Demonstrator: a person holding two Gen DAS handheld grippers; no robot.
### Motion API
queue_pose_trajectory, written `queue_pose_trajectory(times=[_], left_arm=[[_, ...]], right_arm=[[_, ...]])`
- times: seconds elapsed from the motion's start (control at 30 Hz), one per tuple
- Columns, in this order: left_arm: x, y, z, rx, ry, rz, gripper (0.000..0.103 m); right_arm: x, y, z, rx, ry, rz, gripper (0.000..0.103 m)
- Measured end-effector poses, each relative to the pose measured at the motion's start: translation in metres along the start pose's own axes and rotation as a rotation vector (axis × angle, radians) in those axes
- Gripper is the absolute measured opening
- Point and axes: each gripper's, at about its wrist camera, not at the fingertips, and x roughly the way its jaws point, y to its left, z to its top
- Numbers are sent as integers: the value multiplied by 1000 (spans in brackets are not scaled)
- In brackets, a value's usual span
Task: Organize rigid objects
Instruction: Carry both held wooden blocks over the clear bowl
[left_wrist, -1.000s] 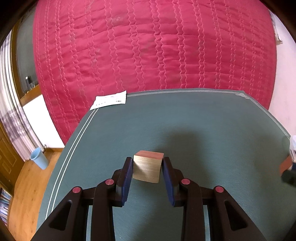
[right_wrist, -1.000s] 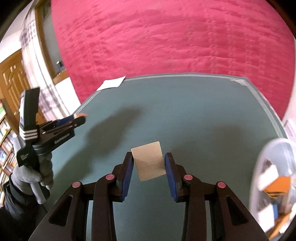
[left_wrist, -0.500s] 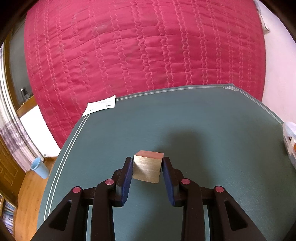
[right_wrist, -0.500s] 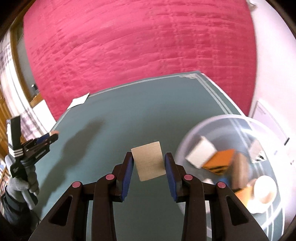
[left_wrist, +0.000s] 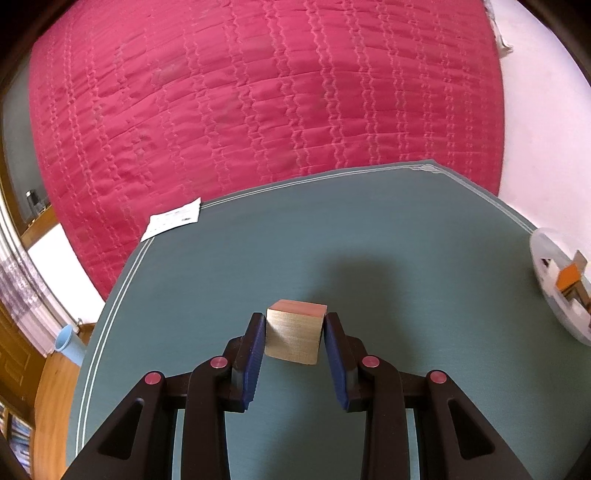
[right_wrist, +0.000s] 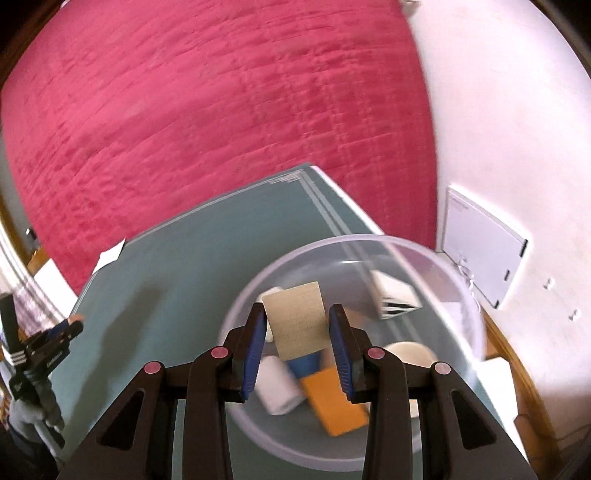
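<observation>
My left gripper (left_wrist: 294, 334) is shut on a wooden cube (left_wrist: 293, 336) with a reddish top face, held above the green mat (left_wrist: 258, 258). My right gripper (right_wrist: 297, 325) is shut on a pale tan block (right_wrist: 297, 319), held over a clear plastic bowl (right_wrist: 461, 295). The bowl holds several blocks: white ones (right_wrist: 277, 391), an orange one (right_wrist: 332, 402), a blue one and a round cream piece (right_wrist: 410, 352). In the left wrist view the bowl (left_wrist: 554, 295) shows at the right edge. The left gripper (right_wrist: 72, 321), in a gloved hand, appears at the left edge of the right wrist view.
A red quilted bed cover (left_wrist: 258, 92) lies beyond the mat. A white paper slip (left_wrist: 173, 221) sits at the mat's far left corner. A light blue cup (left_wrist: 68, 341) stands on the wooden floor at left. A white panel (right_wrist: 484, 247) leans on the wall at right.
My right gripper has swung right with the tan block, from over bare mat to over the bowl. My left gripper has shifted right too, bringing the bowl's edge into its view.
</observation>
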Motion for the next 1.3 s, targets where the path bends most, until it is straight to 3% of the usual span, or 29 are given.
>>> queue_pose_trajectory(times=[0.27,0.6,0.7,0.9,1.1,1.3], left_arm=[[-13,-38,10,46,-19,-56,34],[-23,-78,17,101,-32,-122,34],[-24,-87,20,114,-31,-135,34],[-27,-107,21,145,-29,-169,34],[-30,-133,30,166,-28,-262,34],[-32,-164,35,195,-39,-362,34]], right_arm=[[6,-40,3,96,-1,-25,36],[14,-55,8,130,-21,-11,37],[15,-59,8,138,-20,-1,54],[11,-68,6,170,-28,-7,54],[2,-73,5,177,-61,-76,55],[-8,-76,6,182,-105,-140,62]])
